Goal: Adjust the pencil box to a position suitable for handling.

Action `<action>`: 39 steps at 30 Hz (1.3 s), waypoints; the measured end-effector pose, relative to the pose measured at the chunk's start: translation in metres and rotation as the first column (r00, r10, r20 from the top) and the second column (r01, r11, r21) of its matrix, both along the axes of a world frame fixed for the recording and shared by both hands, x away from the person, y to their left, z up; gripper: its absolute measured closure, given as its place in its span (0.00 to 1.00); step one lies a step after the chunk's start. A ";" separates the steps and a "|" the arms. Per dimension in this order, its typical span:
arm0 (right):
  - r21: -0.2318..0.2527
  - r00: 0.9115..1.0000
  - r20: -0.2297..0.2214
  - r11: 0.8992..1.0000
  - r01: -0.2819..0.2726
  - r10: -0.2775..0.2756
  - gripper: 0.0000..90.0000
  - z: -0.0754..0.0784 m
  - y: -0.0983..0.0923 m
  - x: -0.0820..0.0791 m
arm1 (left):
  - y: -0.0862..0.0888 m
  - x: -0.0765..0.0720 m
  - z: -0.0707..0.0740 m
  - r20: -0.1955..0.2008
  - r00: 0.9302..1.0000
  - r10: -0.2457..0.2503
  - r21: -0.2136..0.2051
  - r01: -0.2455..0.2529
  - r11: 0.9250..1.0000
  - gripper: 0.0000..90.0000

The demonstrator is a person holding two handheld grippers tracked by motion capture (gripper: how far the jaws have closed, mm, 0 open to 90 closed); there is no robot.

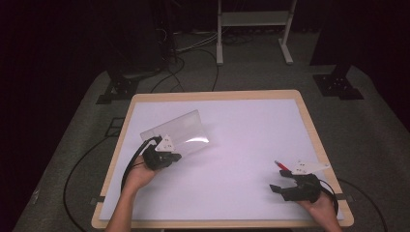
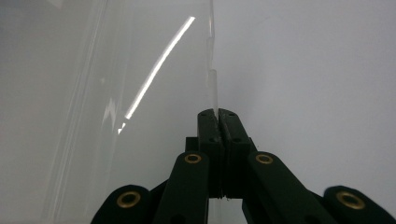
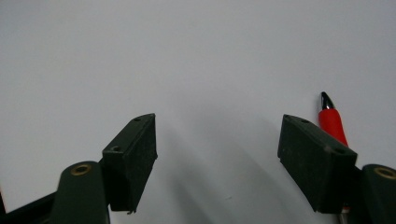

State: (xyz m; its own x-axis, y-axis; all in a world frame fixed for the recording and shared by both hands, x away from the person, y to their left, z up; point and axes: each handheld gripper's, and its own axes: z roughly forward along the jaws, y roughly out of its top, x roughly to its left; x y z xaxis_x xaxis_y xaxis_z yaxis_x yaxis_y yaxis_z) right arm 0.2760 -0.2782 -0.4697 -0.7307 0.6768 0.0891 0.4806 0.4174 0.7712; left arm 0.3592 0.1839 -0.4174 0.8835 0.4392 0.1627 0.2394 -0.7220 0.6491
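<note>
A clear plastic sleeve [image 1: 176, 134] lies on the table's [image 1: 232, 145] left half, its near edge pinched between the closed jaws of the left gripper [image 1: 172, 157]. At the right, the right gripper [image 1: 282, 187] hovers wide open beside a red pen [image 1: 281, 166] lying on the table.

bench [image 1: 309, 125]: wood edge framing a white top, standing on grey carpet | white frame [image 1: 251, 19]: standing on the floor well beyond the bench's far edge | black cables [image 1: 179, 63]: lying across the floor behind the bench | black stand base [image 1: 338, 84]: sitting at far right
</note>
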 end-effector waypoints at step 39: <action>0.002 1.000 0.013 1.000 0.013 -0.014 0.30 0.003 -0.006 -0.002 | -0.082 -0.005 0.005 -0.010 0.976 -0.218 -0.001 0.218 0.976 0.99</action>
State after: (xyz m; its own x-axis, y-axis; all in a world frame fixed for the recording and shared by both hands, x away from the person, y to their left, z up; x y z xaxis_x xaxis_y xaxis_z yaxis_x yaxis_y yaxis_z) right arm 0.2738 -0.2843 -0.4664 -0.7226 0.6865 0.0810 0.4762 0.4095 0.7782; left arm 0.3537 0.1019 -0.4128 0.9597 0.2358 0.1531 0.0828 -0.7574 0.6477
